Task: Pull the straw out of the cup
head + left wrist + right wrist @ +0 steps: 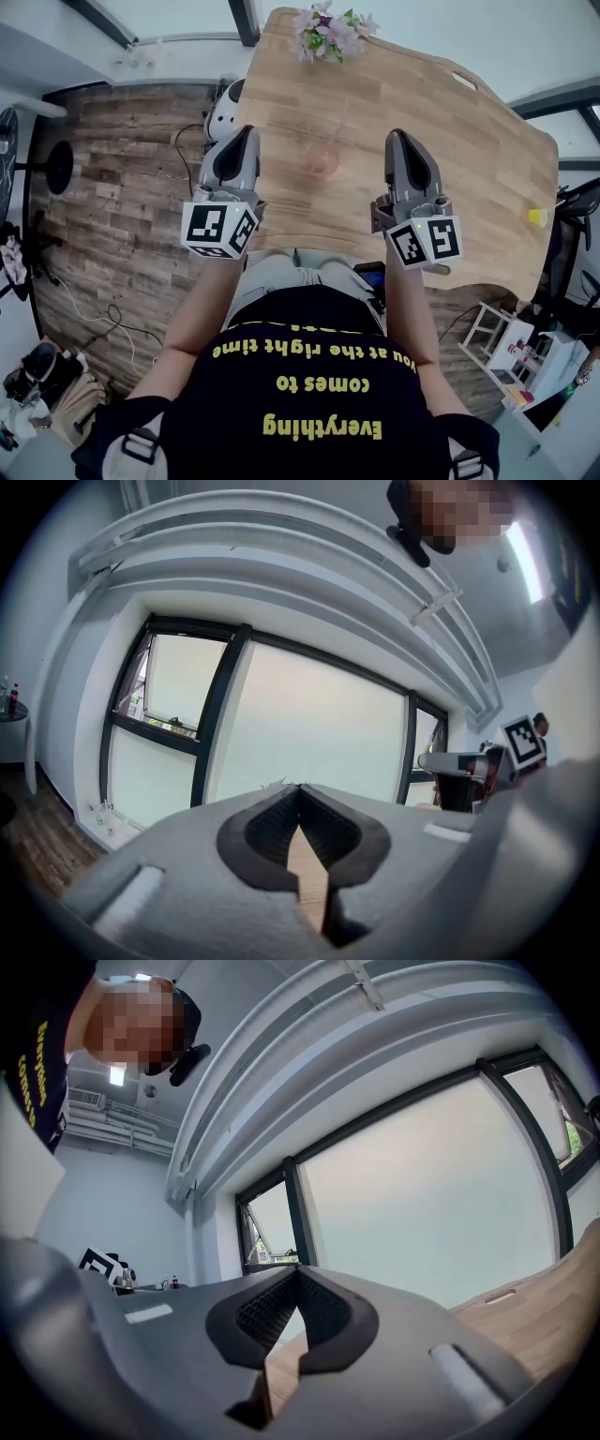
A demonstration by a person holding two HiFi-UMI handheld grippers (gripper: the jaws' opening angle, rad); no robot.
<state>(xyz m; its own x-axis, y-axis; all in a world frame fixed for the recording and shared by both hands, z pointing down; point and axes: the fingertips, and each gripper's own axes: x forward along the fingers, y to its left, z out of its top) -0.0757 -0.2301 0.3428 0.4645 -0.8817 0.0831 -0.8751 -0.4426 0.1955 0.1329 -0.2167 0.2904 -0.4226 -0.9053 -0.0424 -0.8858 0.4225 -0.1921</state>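
In the head view a clear cup [321,161] with a pinkish tint stands on the wooden table [469,169], midway between my two grippers. Its straw is too faint to make out for sure. My left gripper [248,131] hovers to the left of the cup, well apart from it, and its jaws are shut with nothing between them [300,789]. To the right of the cup, equally far off, my right gripper [397,136] is also shut and empty [298,1269]. Neither gripper view shows the cup; both look level toward the windows.
A bunch of pale flowers [330,33] stands at the table's far end. A small yellow block [535,216] lies near the right edge, a white item [464,80] at the far right. A white device [223,108] sits on the floor left of the table.
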